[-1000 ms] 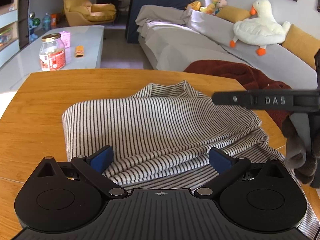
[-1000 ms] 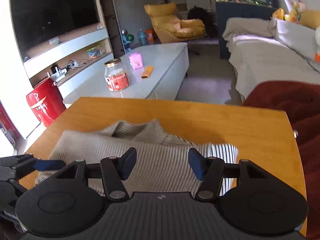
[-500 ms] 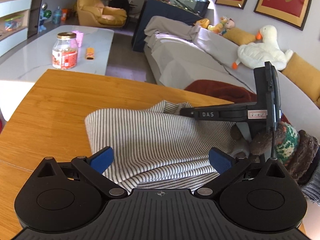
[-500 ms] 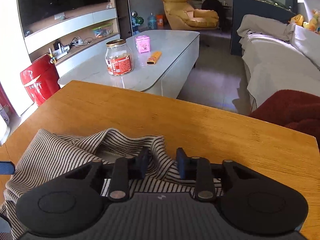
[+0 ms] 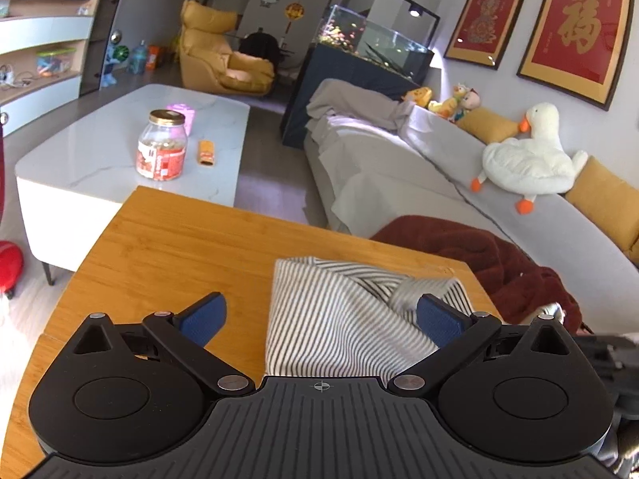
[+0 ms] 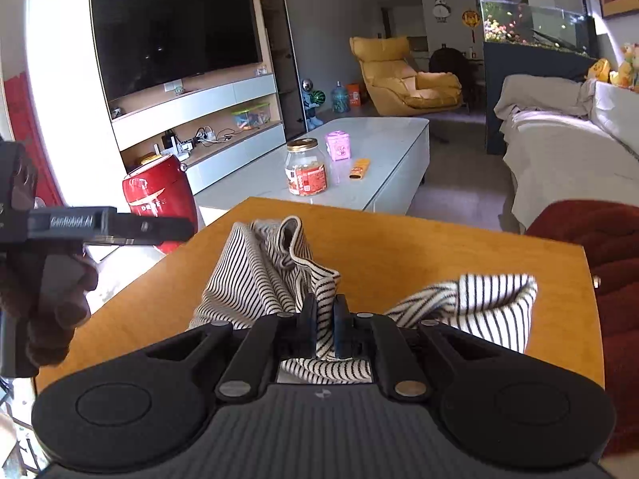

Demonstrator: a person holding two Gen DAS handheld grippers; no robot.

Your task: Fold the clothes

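Since 1 s ago, the striped top [image 6: 255, 279] has been pinched by the right gripper [image 6: 324, 321] and lifted, probably for another fold; the left gripper [image 5: 319, 315] is spread wide.

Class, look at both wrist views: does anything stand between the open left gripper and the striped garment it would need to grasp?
Nothing visible does. The left gripper is open, and the striped garment already lies between its fingers on the wooden table. The right gripper is shut on the same garment, lifting part of it.
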